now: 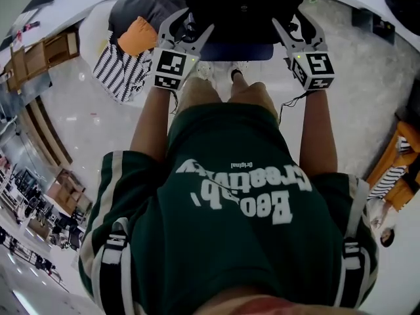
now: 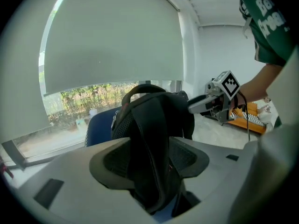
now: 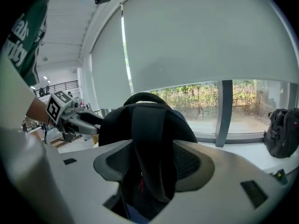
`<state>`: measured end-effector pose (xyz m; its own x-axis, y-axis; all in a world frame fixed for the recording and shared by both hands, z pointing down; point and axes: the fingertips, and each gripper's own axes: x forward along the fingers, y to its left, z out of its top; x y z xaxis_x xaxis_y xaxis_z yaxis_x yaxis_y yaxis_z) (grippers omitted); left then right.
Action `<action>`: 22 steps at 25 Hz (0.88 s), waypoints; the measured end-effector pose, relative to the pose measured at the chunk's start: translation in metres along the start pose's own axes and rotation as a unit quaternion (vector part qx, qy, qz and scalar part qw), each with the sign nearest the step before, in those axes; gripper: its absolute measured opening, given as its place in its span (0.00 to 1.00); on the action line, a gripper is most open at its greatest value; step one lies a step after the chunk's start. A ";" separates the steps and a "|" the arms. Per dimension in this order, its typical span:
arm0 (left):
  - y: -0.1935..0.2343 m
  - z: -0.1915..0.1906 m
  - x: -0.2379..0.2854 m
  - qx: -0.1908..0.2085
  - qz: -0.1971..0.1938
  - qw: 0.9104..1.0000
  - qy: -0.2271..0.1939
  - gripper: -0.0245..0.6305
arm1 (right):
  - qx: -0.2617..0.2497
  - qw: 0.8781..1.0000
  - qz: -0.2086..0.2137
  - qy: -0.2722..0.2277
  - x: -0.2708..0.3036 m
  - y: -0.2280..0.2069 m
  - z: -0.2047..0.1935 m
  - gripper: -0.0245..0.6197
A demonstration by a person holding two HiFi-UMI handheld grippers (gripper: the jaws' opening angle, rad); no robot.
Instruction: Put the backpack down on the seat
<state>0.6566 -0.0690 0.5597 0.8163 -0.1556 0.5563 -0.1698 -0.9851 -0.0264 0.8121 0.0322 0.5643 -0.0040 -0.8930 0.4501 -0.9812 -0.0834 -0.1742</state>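
1. Setting backpack (image 1: 239,5) upright on blue seat (image 1: 239,51), apparently already resting there.
2. Straddling one shoulder strap (image 2: 149,139) with left gripper (image 1: 190,28), jaws wide, pads not pinching.
3. Straddling other strap (image 3: 152,143) with right gripper (image 1: 295,25), jaws equally wide.
4. Checking bag steadiness; sliding both straight back, avoiding snagging straps or tipping it.

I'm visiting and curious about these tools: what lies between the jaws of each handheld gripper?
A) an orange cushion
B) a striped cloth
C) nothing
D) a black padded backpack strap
D: one black padded strap of the black fabric backpack runs between the parted jaws in the left gripper view, a second strap in the right gripper view.
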 end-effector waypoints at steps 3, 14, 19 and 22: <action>0.008 -0.018 0.016 -0.025 -0.020 0.999 0.017 0.44 | 0.008 0.999 0.041 0.013 0.023 0.000 -0.010 0.41; -0.028 -0.021 0.075 -0.075 -0.145 0.986 0.030 0.47 | -0.003 0.990 0.131 0.059 0.068 0.021 -0.044 0.41; -0.024 -0.006 0.081 -0.067 -0.118 0.991 -0.011 0.16 | -0.052 0.989 0.120 0.062 0.075 0.028 -0.042 0.15; -0.029 -0.001 0.081 -0.051 -0.101 0.993 -0.027 0.16 | -0.054 0.991 0.113 0.043 0.065 0.025 -0.039 0.15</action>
<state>0.7267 -0.0528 0.6061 0.8678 0.0387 0.4954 -0.0518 -0.9845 0.1677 0.7801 -0.0104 0.6236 -0.2384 -0.8423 0.4834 -0.9681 0.1664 -0.1874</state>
